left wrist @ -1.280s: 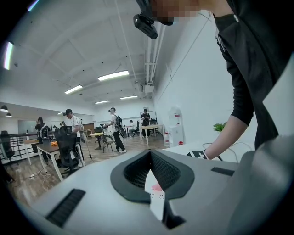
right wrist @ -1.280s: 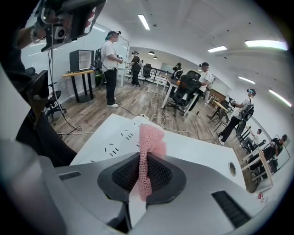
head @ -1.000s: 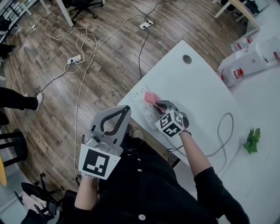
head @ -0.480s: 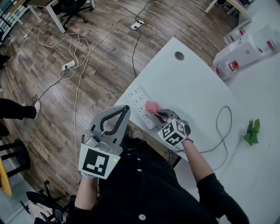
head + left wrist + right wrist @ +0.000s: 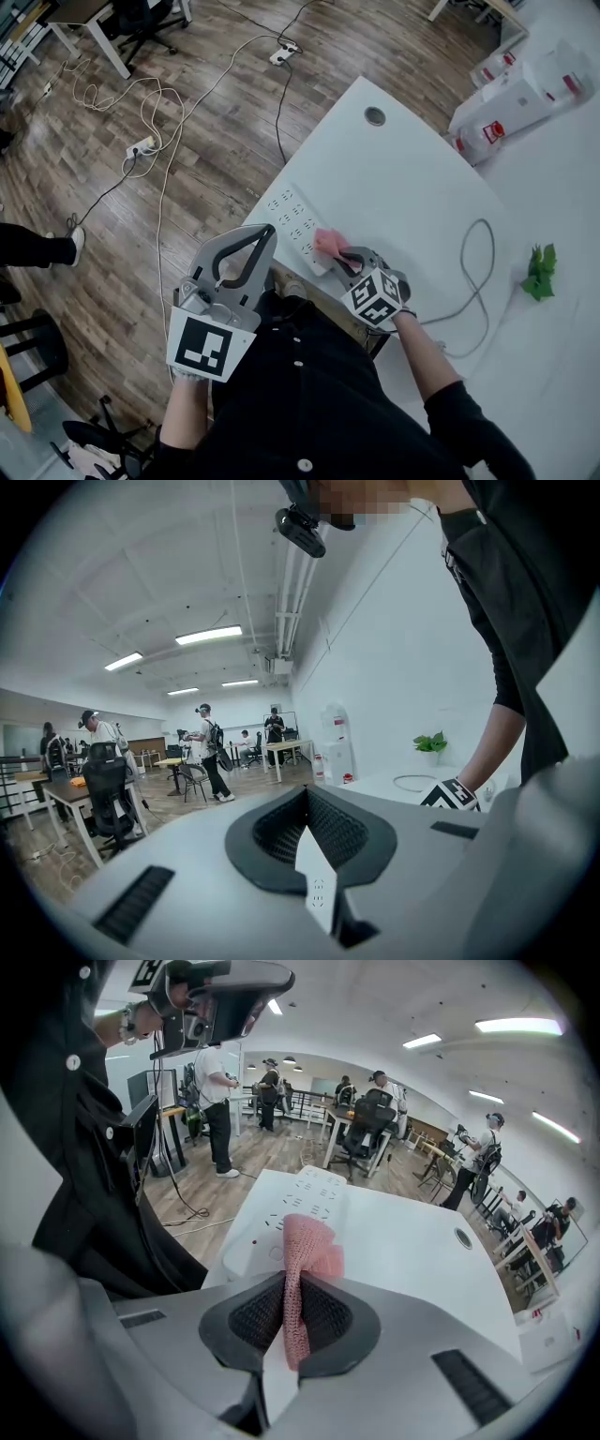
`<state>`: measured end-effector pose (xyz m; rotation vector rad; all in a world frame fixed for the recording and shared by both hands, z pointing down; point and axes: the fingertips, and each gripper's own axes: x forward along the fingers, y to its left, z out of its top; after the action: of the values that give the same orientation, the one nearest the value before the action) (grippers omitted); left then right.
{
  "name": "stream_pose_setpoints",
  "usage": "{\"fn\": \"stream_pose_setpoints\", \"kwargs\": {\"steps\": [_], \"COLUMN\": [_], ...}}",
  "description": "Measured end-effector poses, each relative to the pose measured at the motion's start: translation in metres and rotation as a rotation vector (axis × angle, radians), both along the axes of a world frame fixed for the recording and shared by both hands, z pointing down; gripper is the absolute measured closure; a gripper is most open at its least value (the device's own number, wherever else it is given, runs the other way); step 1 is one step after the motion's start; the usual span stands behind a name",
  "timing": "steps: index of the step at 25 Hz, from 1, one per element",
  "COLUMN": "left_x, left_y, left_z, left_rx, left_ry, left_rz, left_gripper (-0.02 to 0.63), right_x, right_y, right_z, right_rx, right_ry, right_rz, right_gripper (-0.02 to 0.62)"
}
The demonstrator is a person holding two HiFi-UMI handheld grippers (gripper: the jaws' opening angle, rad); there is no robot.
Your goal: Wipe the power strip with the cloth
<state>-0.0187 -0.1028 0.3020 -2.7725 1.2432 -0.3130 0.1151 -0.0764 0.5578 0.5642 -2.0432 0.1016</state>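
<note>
Two grippers, but only one is at work. My right gripper (image 5: 339,255) has its fingers clenched on the pink cloth (image 5: 305,1251), whose free fold presses on the power strip (image 5: 291,214) at the end nearest me. My left gripper (image 5: 266,233) hangs beside that same end, off the strip, fingers pinched together on nothing. The strip lies along the tabletop (image 5: 403,169) edge with nothing steadying it, so I judge a hard stroke could drag it over. The thin fold could also slip from my grip.
</note>
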Motion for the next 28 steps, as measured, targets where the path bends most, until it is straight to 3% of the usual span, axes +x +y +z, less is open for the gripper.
{"fn": "stream_pose_setpoints", "kwargs": {"steps": [14,28], "left_x": [-0.003,-0.016], "left_y": [-0.001,0.003], "left_z": [0.000,-0.001], "left_rx": [0.002,-0.003], "left_ry": [0.006,0.000], "left_rz": [-0.011,-0.079], "left_gripper": [0.595,0.595], "right_x": [0.001,-0.022], "right_y": [-0.002,-0.052], "right_z": [-0.004,-0.066], "right_rx": [0.017,0.174], "right_ry": [0.009,-0.044], "right_rz": [0.018,-0.028], "right_gripper": [0.538,0.538]}}
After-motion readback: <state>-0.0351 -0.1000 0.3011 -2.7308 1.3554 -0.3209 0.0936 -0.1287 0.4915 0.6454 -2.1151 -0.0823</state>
